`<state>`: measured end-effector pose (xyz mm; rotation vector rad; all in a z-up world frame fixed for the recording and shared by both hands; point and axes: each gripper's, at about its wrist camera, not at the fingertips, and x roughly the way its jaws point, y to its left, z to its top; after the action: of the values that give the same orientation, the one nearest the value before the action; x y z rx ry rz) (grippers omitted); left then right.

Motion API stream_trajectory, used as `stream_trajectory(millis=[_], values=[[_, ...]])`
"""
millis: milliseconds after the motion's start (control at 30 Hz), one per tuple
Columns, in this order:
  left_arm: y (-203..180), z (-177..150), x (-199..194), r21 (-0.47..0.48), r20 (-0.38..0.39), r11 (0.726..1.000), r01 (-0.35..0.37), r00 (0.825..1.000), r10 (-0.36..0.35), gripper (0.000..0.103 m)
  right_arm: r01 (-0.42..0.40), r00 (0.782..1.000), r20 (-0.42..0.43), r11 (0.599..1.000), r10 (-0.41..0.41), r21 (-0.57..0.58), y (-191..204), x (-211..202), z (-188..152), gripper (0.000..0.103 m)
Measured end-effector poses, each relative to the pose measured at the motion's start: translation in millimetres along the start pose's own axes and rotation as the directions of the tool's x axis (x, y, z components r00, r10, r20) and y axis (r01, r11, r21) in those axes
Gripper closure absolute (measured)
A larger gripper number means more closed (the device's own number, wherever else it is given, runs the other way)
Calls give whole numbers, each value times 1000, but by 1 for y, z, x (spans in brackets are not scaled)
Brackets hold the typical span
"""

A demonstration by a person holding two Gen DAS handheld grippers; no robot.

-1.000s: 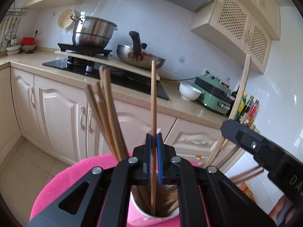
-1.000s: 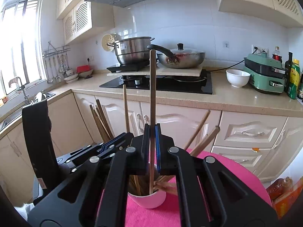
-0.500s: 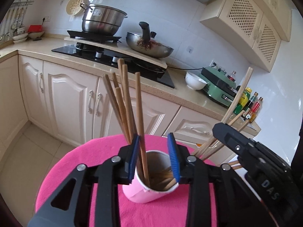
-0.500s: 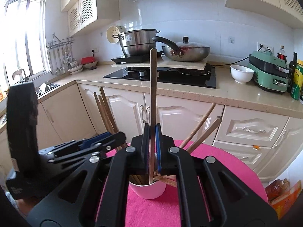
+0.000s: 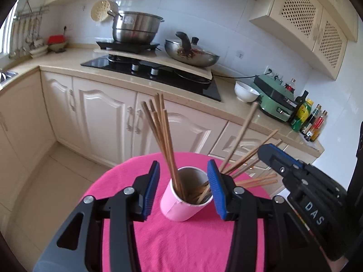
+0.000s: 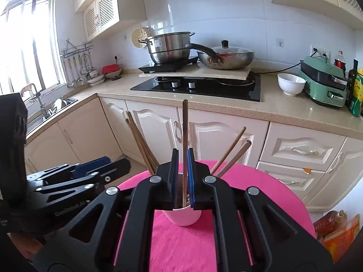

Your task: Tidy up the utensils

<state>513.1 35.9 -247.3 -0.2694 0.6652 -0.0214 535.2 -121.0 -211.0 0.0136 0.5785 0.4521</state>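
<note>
Chopsticks going into the pink cup

Chopstick [image 6: 185,136] stands upright, pinched between my right gripper [image 6: 182,176] pads, its lower end inside the pink cup [image 5: 179,206]. My left gripper [image 5: 183,189] has just been opening; its jaws are spread either side of that cup, gripping nothing. More chopsticks [image 5: 162,136] lean in the cup, on the pink cloth [image 5: 181,244].

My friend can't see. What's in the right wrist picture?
The right gripper pinches one upright wooden chopstick over a white cup of chopsticks on a pink cloth. Behind is a kitchen counter.
</note>
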Motion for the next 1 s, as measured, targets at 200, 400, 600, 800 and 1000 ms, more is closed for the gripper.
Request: stream_trajectory(millis=[200,400,600,800,1000], values=[[-7,1,-46,22,38,1000,-22,999,21,55,23,1000,12,999,-23,-35,14,-39,6,95],[-14,0,-104,64,80,998,-20,997,14,51,66,998,17,997,-65,-30,31,-89,7,95],[-10,-14,-172,118,104,993,13,994,-26,50,129,990,51,992,-128,-11,68,-151,-1,95],[6,-35,-254,181,117,982,43,991,-65,48,204,976,80,979,-205,19,130,-220,-24,95],[13,-56,-333,268,149,963,18,987,-60,42,243,964,96,967,-250,78,191,-293,-45,73]])
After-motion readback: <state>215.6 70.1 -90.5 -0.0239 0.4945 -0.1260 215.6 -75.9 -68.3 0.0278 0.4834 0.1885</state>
